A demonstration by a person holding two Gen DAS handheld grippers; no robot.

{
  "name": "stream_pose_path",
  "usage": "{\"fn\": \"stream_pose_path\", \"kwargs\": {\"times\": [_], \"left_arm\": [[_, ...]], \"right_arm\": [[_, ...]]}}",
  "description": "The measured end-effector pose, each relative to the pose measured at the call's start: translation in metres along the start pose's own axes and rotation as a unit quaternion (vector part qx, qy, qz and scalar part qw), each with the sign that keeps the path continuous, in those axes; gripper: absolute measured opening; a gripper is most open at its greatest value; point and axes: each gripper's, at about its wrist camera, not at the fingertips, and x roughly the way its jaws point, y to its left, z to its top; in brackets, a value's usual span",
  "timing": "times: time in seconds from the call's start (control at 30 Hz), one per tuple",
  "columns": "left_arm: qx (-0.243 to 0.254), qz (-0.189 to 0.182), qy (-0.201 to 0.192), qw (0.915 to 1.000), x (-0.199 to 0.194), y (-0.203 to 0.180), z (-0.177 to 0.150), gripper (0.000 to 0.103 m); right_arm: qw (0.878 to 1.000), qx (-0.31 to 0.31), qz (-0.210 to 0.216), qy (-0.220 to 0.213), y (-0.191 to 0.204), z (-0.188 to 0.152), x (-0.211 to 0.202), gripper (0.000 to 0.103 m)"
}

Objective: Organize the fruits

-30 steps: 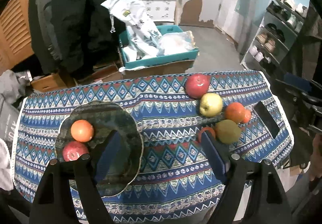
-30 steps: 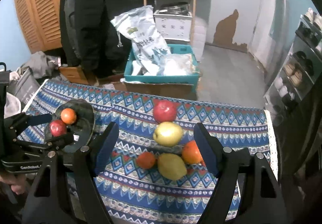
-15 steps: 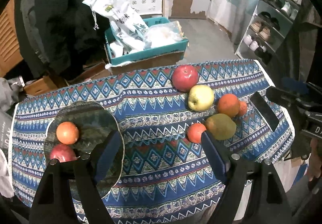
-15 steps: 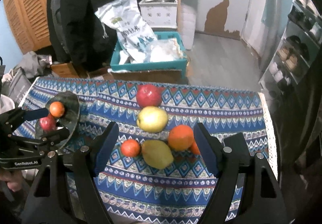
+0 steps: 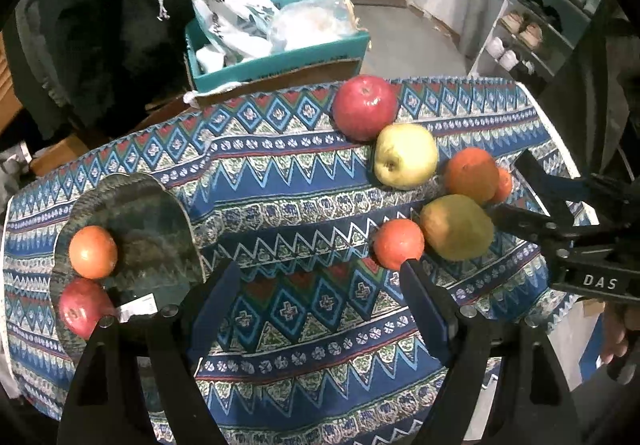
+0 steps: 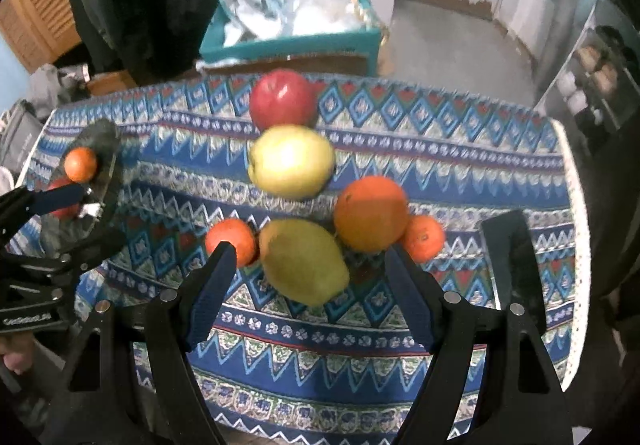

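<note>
Jaws wide on both: right gripper (image 6: 308,261) straddling pear (image 6: 304,261), untouched.

Left tool (image 5: 320,281): jaws wide apart, empty, held above the desk. Right tool (image 6: 308,265): jaws wide apart, empty, angled downward.

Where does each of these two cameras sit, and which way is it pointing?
Left wrist: on the left gripper, looking over the cloth; plate at left, right gripper at right, both open.
Right wrist: on the right gripper, aimed at the pear; left gripper at left by the plate.
Shared: red apple, yellow apple, pear.
</note>
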Motion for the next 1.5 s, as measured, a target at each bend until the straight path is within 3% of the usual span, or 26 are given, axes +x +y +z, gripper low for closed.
{"fn": "stream_pose_path", "kwargs": {"times": [0.37, 0.83, 0.93, 1.27, 1.5], "left_arm": [[-0.001, -0.006, 0.044, 0.9990, 0.040, 0.002, -0.007, 0.083], [0.003, -0.010, 0.057, 0.9983, 0.055, -0.001, -0.005, 0.083], [0.002, -0.013, 0.058, 0.9982, 0.057, -0.001, -0.005, 0.083], [-0.006, -0.035, 0.057, 0.9977, 0.059, -0.006, 0.001, 0.083], [0.007, -0.051, 0.058, 0.9970, 0.065, -0.025, 0.007, 0.083]], "right_arm": [[0.998, -0.012, 0.012, 0.054, 0.000, -0.006, 0.047, 0.077], [0.995, -0.035, 0.018, 0.090, 0.005, -0.006, 0.081, 0.077], [0.994, -0.036, 0.026, 0.096, 0.004, -0.005, 0.088, 0.073], [0.996, -0.033, 0.033, 0.074, -0.003, -0.004, 0.076, 0.071], [0.997, -0.007, 0.032, 0.069, -0.018, -0.025, 0.061, 0.071]]}}
